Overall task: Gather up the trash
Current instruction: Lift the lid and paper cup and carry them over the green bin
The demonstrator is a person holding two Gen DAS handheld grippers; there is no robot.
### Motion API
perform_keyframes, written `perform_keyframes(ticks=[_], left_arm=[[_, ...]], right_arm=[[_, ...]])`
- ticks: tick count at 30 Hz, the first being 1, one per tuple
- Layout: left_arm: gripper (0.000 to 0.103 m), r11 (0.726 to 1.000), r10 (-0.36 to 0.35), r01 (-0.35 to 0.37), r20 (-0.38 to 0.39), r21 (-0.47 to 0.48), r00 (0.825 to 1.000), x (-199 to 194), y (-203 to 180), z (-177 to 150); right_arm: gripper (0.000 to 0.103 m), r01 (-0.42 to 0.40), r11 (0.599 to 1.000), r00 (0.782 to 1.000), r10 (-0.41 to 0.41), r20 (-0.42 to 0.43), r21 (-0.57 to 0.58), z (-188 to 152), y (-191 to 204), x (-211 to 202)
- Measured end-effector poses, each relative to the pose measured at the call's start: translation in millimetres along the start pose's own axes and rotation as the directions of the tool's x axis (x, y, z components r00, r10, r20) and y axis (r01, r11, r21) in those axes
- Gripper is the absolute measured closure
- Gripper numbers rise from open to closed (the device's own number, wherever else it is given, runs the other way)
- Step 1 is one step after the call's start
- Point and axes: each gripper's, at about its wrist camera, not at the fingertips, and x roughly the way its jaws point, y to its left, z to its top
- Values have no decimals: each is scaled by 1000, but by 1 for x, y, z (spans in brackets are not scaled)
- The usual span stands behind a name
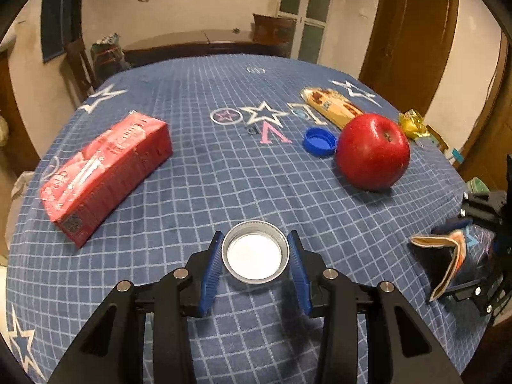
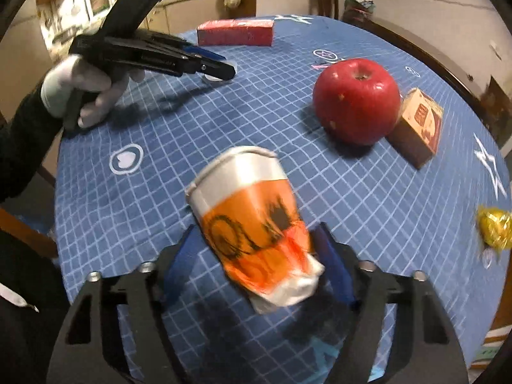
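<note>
Crushed paper cup (image 2: 256, 224), orange and white, sits right between the blue fingers of the right gripper (image 2: 256, 249), rim pointing away toward the table's middle, squashed base back near the gripper's body. It's blurred, and whether the pads actually press its sides I cannot tell; the right-hand pad looks close against it, the left one shows a sliver of cloth between. Over on the other side, the left gripper (image 1: 255, 256) has a round metal lid (image 1: 255, 252) squarely between its blue pads (image 1: 211, 268), white inside facing up; both pads hug its rim, so it's clamped on the lid. A white-gloved hand (image 2: 86, 92) holds that tool. Out from there, a red apple (image 1: 372, 152), with a blue bottle cap (image 1: 320, 142) just beside it, a red carton (image 1: 105, 172) lying flat to the left, all on the blue checked tablecloth (image 1: 224, 192).
</note>
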Motion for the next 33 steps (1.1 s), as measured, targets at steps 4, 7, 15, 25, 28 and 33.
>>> perform_keyframes(ticks=[4, 7, 15, 25, 28, 33], left_arm=[[61, 1000, -2, 2, 21, -10, 1000, -7, -3, -3], [61, 1000, -2, 2, 35, -4, 999, -14, -9, -7], [61, 999, 44, -46, 143, 8, 989, -45, -41, -13], [61, 995, 95, -99, 327, -3, 940, -81, -111, -24], [61, 994, 108, -112, 361, -9, 926, -88, -126, -25], [61, 992, 126, -121, 421, -39, 898, -100, -142, -26]], right_arm=[[45, 28, 999, 999, -29, 38, 32, -15, 10, -13], [46, 41, 997, 996, -46, 74, 66, -30, 17, -27], [47, 167, 939, 944, -240, 226, 299, -52, 18, -72], [46, 284, 778, 809, -508, 294, 561, -54, 19, -108], [46, 321, 741, 765, -570, 300, 590, -56, 18, -115], [46, 372, 691, 689, -653, 314, 620, -57, 20, -125]])
